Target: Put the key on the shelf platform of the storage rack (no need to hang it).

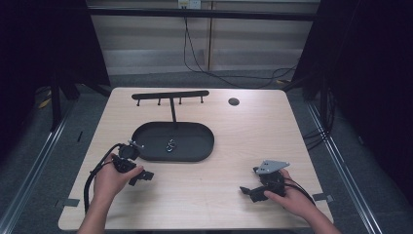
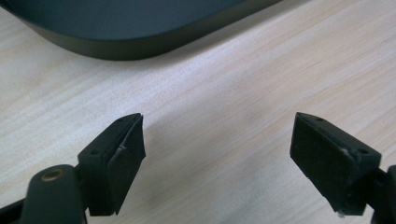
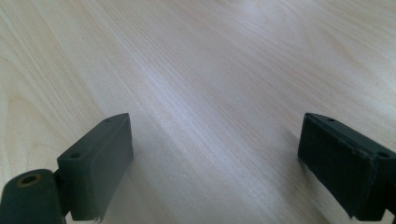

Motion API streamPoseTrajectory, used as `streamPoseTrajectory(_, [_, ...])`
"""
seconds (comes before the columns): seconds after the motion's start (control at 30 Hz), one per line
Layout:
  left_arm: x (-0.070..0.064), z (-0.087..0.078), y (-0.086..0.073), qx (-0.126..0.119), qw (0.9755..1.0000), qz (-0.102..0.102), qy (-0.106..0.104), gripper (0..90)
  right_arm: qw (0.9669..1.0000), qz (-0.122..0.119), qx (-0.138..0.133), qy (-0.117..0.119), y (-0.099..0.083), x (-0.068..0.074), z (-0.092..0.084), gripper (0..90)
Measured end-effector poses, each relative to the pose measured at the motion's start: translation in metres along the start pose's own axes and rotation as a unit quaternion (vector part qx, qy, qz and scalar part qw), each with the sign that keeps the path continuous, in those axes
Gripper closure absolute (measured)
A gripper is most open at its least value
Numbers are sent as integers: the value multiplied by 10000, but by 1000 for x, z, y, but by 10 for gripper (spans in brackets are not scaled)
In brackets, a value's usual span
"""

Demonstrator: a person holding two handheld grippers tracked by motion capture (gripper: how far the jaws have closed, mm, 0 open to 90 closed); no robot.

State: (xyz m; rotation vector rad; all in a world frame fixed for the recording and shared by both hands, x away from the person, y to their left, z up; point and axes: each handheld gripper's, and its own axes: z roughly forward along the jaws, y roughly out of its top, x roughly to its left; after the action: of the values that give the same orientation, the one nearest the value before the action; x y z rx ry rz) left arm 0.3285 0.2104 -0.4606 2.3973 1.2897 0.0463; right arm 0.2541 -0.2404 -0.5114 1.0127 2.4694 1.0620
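A black oval tray (image 1: 146,141) lies mid-table, and a small metal ring-like object (image 1: 170,145) rests inside it. Behind the tray stands a black T-shaped rack (image 1: 170,95) with short pegs. My left gripper (image 1: 143,176) sits low over the wood just in front of the tray's left end, jaws wide apart with nothing between them; its own view shows the tray's rim (image 2: 140,44) close ahead. My right gripper (image 1: 248,191) rests at the front right of the table, pointing left, jaws spread and empty over bare wood (image 3: 210,93).
A round cable hole (image 1: 234,101) sits at the table's back right. Cables trail from both grippers toward the front edge. Tape marks (image 1: 70,202) lie near the front corners. Dark curtains and floor rails flank the table.
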Motion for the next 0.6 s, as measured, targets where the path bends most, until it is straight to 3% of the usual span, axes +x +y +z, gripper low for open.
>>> streamPoseTrajectory(0.37, [-1,11,-10,-24,10000,20,-32,175,10000,-1,-1,0,0,0,0,97])
streamPoseTrajectory(0.6, [-3,15,-12,-98,9998,178,-22,160,10000,-1,-1,0,0,0,0,97])
